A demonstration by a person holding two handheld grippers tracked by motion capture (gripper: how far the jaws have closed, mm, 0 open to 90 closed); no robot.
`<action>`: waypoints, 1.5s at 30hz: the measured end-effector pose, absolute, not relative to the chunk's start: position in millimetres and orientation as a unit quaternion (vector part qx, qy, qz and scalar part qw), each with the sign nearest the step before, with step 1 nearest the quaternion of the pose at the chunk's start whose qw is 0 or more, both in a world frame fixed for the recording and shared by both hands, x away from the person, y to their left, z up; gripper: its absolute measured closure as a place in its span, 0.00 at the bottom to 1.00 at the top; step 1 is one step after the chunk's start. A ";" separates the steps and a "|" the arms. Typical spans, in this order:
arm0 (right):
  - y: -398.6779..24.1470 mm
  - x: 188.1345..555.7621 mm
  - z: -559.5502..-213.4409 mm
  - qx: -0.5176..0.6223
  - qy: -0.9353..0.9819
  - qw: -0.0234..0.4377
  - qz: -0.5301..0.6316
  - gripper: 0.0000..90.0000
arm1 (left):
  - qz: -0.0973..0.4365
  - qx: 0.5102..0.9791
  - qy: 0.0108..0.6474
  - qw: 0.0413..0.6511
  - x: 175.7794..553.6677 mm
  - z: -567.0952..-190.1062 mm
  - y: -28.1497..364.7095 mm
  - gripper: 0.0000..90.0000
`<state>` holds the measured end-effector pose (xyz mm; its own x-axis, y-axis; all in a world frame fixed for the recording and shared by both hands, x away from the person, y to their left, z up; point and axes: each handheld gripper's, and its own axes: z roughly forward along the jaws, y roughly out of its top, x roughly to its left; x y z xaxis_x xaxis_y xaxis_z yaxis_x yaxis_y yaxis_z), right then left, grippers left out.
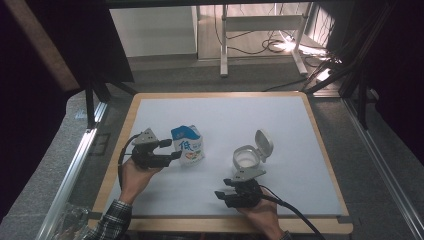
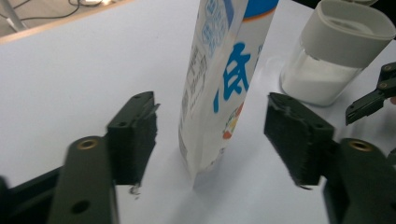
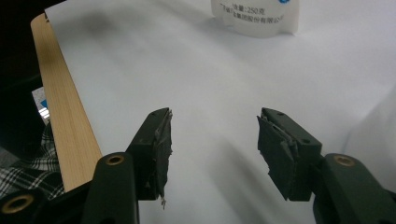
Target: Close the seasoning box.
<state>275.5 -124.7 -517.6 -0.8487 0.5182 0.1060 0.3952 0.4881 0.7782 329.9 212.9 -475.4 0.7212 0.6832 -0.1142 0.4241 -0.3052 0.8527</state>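
Note:
A white and blue pouch with printed characters stands upright on the white table top. My left gripper reaches it from the left. In the left gripper view the pouch stands between the two pads with a gap on each side, so the left gripper is open. A clear jar of white powder, its flip lid raised, stands to the right. My right gripper lies in front of the jar, pointing left, open with nothing between its pads.
The white sheet has a wooden rim on all sides. A plaid sleeve lies past that rim at the near left. Metal frame rails run along both sides of the table, with cables on the floor beyond.

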 end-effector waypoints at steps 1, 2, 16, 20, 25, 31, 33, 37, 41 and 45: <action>-125.8 275.1 -517.9 0.268 0.860 0.070 0.430 0.51 | 0.138 0.796 0.351 0.474 328.8 -477.3 213.0 0.33; -127.6 274.9 -518.2 0.267 0.860 0.071 0.429 0.52 | 0.138 0.796 0.354 0.471 327.6 -478.9 213.3 0.31; -154.3 273.1 -519.8 0.281 0.863 0.069 0.414 0.83 | 0.140 0.803 0.371 0.444 311.9 -500.6 210.7 0.15; -161.8 272.9 -518.9 0.287 0.863 0.078 0.408 0.91 | 0.131 0.805 0.376 0.439 310.0 -507.5 209.7 0.12; -173.2 272.3 -518.4 0.301 0.860 0.091 0.402 0.98 | 0.120 0.809 0.384 0.430 308.0 -518.0 209.1 0.09; -189.3 274.3 -517.3 0.320 0.854 0.108 0.397 0.99 | 0.118 0.811 0.391 0.419 303.3 -525.0 210.1 0.09; -194.8 275.5 -516.0 0.326 0.850 0.113 0.398 0.99 | 0.120 0.813 0.394 0.412 301.8 -527.1 210.7 0.09; -206.1 278.5 -513.5 0.339 0.844 0.119 0.399 0.99 | 0.116 0.815 0.401 0.402 298.9 -531.9 210.9 0.09; -216.8 284.5 -510.2 0.354 0.835 0.122 0.403 0.99 | 0.112 0.817 0.408 0.392 296.3 -537.3 209.4 0.09; -225.4 290.2 -506.2 0.363 0.829 0.126 0.406 0.99 | 0.111 0.822 0.409 0.381 294.5 -543.3 207.2 0.09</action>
